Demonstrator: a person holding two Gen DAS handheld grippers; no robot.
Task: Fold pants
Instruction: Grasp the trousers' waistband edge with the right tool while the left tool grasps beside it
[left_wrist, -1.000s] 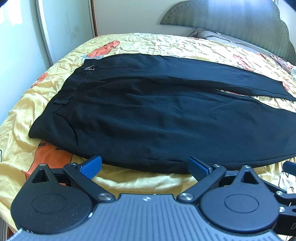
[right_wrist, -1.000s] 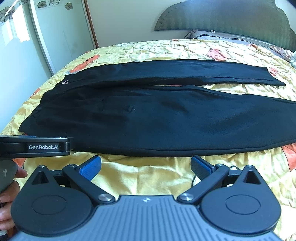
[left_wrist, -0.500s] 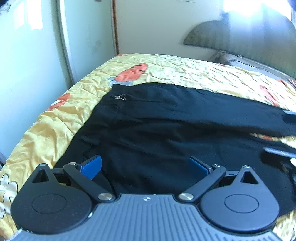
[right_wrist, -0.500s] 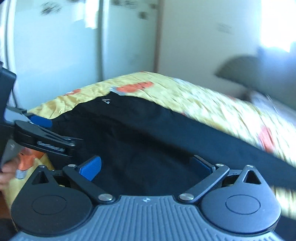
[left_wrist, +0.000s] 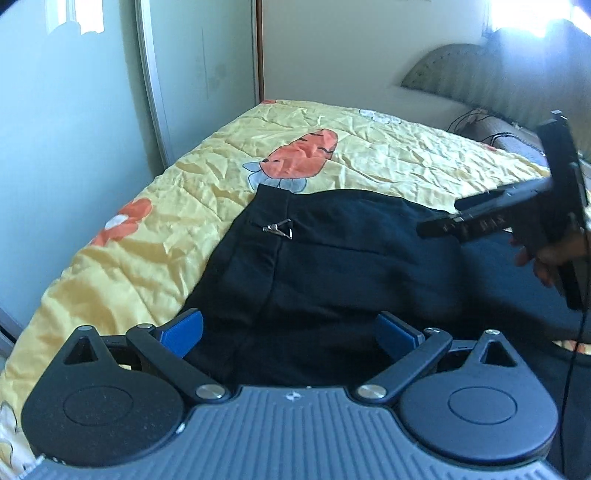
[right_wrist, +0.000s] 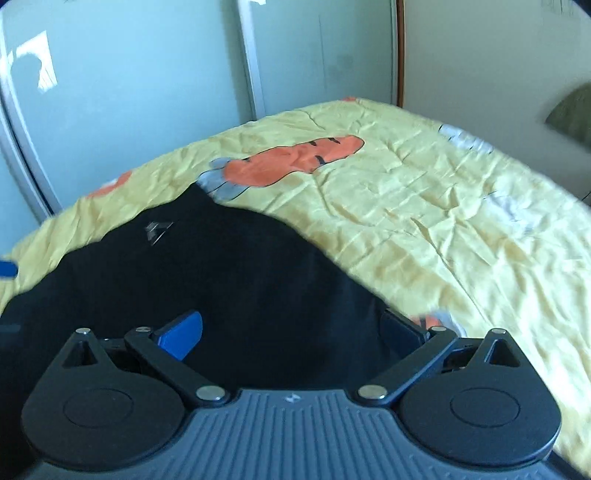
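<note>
Black pants (left_wrist: 332, 266) lie flat on a yellow bedspread, waist end towards the wardrobe, a small metal clasp (left_wrist: 277, 228) on the waistband. My left gripper (left_wrist: 291, 332) hovers open over the near waist part, nothing between its blue pads. In the left wrist view the right gripper's black body enters from the right above the pants, held by a hand (left_wrist: 550, 258). In the right wrist view the pants (right_wrist: 221, 288) fill the lower left and my right gripper (right_wrist: 291, 332) stands open over their far edge, holding nothing. The pant legs are out of view.
The yellow bedspread (left_wrist: 388, 158) with orange carrot prints covers the bed. Pale sliding wardrobe doors (left_wrist: 74, 147) stand close behind the bed's left edge. A padded headboard (left_wrist: 461, 74) and a dark pillow with cables (left_wrist: 495, 136) sit at the far right.
Both grippers have swung left and forward, from the bed's near edge to above the waist end of the pants. The right gripper now shows in the left wrist view. Both stay open.
</note>
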